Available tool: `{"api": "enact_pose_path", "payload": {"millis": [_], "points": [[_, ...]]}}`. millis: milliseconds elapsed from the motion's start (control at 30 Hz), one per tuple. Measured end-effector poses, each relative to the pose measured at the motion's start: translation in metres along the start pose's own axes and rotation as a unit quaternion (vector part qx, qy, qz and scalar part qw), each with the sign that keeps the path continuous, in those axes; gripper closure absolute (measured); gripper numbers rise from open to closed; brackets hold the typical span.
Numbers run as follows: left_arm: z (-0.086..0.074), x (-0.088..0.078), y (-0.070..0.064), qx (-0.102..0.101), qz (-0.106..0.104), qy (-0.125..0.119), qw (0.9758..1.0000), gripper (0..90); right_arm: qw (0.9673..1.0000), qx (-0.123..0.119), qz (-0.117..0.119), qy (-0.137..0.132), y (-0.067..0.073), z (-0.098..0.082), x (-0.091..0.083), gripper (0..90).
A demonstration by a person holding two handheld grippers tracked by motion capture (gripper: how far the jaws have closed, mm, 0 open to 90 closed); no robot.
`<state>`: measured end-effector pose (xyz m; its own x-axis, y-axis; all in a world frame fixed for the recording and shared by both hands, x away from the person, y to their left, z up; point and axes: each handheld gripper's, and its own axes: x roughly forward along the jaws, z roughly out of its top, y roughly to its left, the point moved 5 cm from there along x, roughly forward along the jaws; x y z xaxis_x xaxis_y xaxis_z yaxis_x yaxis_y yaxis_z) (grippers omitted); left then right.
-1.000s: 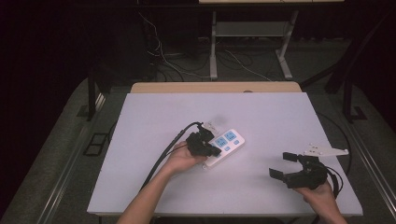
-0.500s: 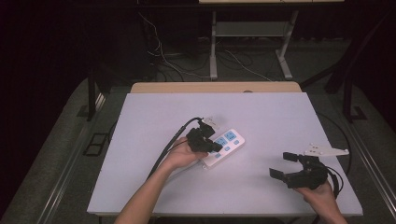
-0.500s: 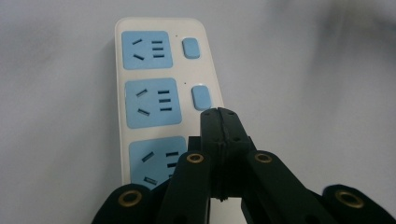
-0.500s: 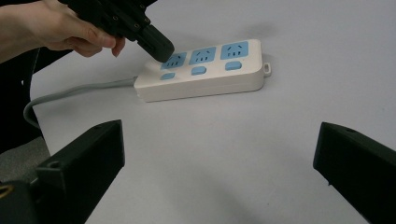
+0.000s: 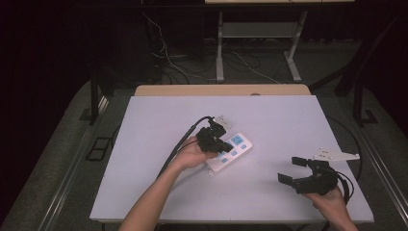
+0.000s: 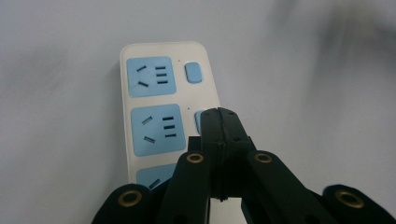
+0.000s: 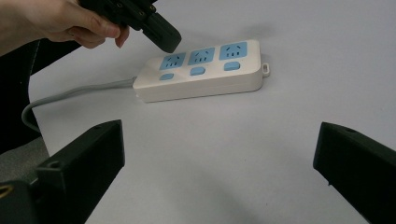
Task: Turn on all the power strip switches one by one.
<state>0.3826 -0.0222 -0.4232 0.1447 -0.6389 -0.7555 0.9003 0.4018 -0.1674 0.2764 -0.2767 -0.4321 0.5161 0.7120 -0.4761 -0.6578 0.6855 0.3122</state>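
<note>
The power strip lies on the surface, near its middle. Your left gripper sits over the strip's near-left end, jaws pressed together above its middle switch. Your right gripper rests well apart, to the strip's right and nearer you, jaws spread wide toward it.

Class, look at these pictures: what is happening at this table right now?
A person holds a gripper in each hand over a white table. The left gripper, jaws shut, hovers at the middle switch of a white power strip with three blue sockets. From these views, contact with the switch cannot be confirmed. The right gripper waits to the side with its jaws open and nothing between them.
</note>
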Motion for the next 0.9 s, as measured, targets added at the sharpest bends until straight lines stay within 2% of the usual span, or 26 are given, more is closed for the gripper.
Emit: {"api": "enact_pose_path", "payload": {"millis": [400,900], "points": [[0.011,0.010,0.003,0.003,0.002,0.003,1.0000,89.8,1.0000,0.001,0.001,-0.002,0.000,0.000,-0.001,2.0],[0.008,0.027,0.005,-0.002,-0.006,0.008,1.0000,89.8,1.0000,0.001,0.002,-0.003,-0.001,0.000,-0.001,2.0]]}}
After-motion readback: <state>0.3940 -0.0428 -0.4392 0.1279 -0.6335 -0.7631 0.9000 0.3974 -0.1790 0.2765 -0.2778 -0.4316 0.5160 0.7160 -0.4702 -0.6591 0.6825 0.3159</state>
